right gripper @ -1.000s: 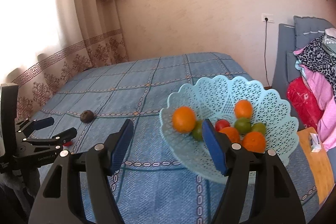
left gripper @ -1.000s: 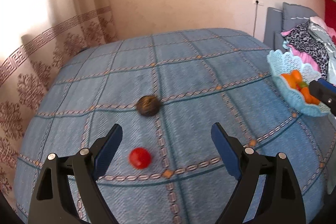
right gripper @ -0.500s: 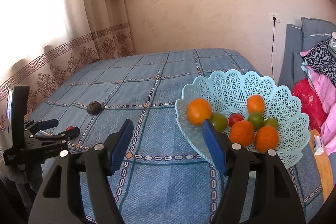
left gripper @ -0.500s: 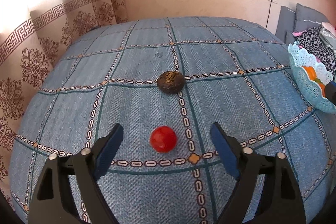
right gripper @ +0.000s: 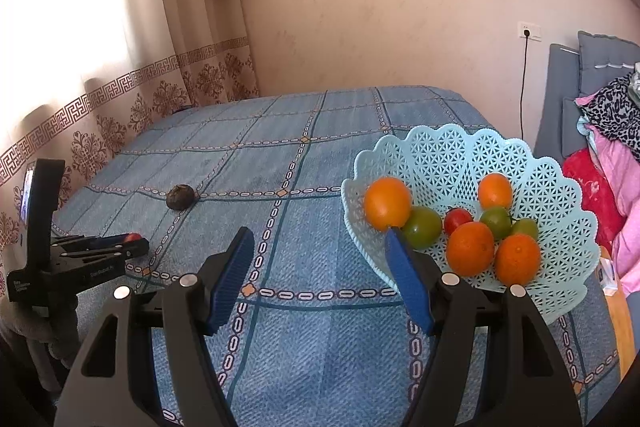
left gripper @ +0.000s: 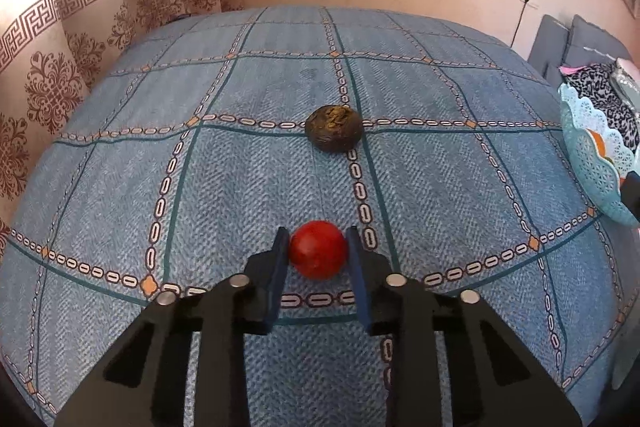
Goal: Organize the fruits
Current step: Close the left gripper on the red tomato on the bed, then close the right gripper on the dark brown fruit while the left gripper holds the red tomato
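My left gripper (left gripper: 318,241) is shut on a small red tomato (left gripper: 318,254) that rests on the blue checked cloth (left gripper: 240,187). A dark brown wrinkled fruit (left gripper: 334,133) lies on the cloth farther ahead. In the right wrist view the left gripper (right gripper: 132,241) shows at the far left with the red tomato (right gripper: 132,237) between its fingers. My right gripper (right gripper: 320,251) is open and empty, just left of a light blue lattice basket (right gripper: 440,155) that holds oranges, green fruits and a red tomato. The dark fruit (right gripper: 181,196) lies left of the basket.
The basket's rim (left gripper: 592,163) shows at the right edge of the left wrist view. A patterned curtain (right gripper: 120,115) hangs along the left. Grey cushions and a pile of clothes (right gripper: 608,131) sit to the right. A wall with a socket (right gripper: 529,31) stands behind.
My left gripper has moved forward and down to the red tomato and closed its jaws on it. The right gripper has stayed open and shifted slightly beside the basket.
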Action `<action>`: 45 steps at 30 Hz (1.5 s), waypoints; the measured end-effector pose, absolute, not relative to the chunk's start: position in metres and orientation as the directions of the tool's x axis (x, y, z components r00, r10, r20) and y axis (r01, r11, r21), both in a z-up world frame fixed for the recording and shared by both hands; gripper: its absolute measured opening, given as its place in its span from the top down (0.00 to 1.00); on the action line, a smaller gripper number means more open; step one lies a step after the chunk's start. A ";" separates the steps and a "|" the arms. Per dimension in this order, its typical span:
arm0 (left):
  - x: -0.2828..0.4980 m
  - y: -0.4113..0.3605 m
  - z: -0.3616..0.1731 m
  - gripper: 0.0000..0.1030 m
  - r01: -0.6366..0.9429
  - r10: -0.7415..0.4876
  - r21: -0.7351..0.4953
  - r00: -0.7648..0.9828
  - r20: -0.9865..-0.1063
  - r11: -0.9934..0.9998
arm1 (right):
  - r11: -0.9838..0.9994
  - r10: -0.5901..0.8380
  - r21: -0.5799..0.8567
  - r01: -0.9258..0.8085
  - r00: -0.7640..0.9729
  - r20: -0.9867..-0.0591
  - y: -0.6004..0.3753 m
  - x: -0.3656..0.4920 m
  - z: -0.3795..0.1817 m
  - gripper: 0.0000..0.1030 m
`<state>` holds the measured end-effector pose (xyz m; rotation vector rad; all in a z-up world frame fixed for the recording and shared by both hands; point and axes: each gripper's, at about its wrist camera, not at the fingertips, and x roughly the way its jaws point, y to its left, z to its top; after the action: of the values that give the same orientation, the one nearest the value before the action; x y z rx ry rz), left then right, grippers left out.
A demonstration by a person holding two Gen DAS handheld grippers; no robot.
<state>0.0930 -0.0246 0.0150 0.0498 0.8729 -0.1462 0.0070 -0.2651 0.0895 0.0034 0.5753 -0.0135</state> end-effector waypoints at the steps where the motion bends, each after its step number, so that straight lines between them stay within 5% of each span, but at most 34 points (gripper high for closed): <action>1: 0.092 -0.025 0.015 0.73 0.151 -0.109 -0.015 0.636 -0.764 0.988 | 1.000 -0.011 -0.001 0.013 0.838 -0.545 -0.265 0.007 0.089 0.32; 19: 0.085 -0.002 0.033 0.73 0.086 -0.122 -0.086 0.699 -0.704 0.993 | 0.994 0.046 -0.062 -0.095 0.832 -0.552 -0.214 0.037 0.094 0.32; 39: 0.098 0.029 0.025 0.72 0.000 -0.090 -0.124 0.685 -0.723 0.992 | 0.946 0.269 0.096 -0.308 0.588 -0.763 -0.124 0.170 0.038 0.33; 45: 0.102 0.033 0.022 0.72 -0.016 -0.095 -0.143 0.672 -0.734 0.990 | 0.941 0.274 0.099 -0.324 0.557 -0.784 -0.109 0.194 0.027 0.44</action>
<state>0.1024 0.0332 0.0216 -0.1420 0.8332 -0.0446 0.1938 -0.1093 0.0270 -0.0592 0.9145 0.3529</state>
